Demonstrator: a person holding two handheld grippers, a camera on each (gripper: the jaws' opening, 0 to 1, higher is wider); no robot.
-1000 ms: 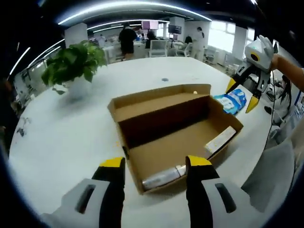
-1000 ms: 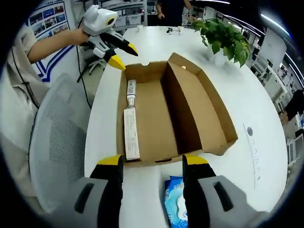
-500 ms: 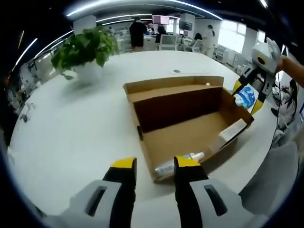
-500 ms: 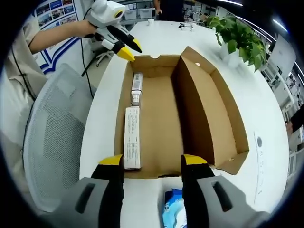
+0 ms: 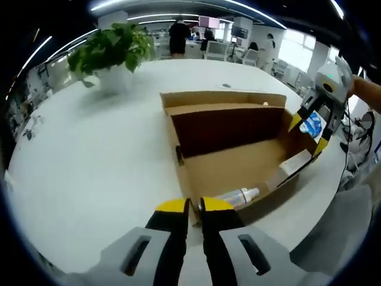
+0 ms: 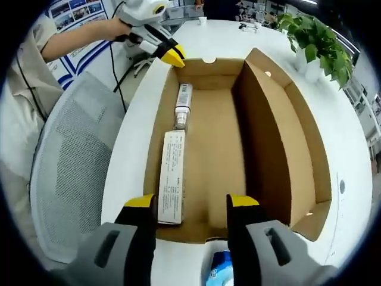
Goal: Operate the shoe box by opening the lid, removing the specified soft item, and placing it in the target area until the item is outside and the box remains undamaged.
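White table [image 5: 89,155] in an open office carrying the open shoe box [image 6: 280,137], lid folded back. Left gripper [image 5: 191,207], jaws nearly together, pinches the box's near wall, probably to steady it. Right gripper [image 6: 191,204], jaws apart and empty, hovers over the opposite end. The soft blue packet [image 6: 221,275] lies outside the box, just beneath it; a tube [image 6: 182,105] and carton [image 6: 171,176] remain inside. A potted plant [image 5: 113,50] stands well apart.

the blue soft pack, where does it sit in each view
Left gripper view: the blue soft pack lies on the table at right, just past the box's far end, behind the right gripper.
Right gripper view: bottom centre, between that gripper's jaws.
Shared landmark: the open cardboard box.
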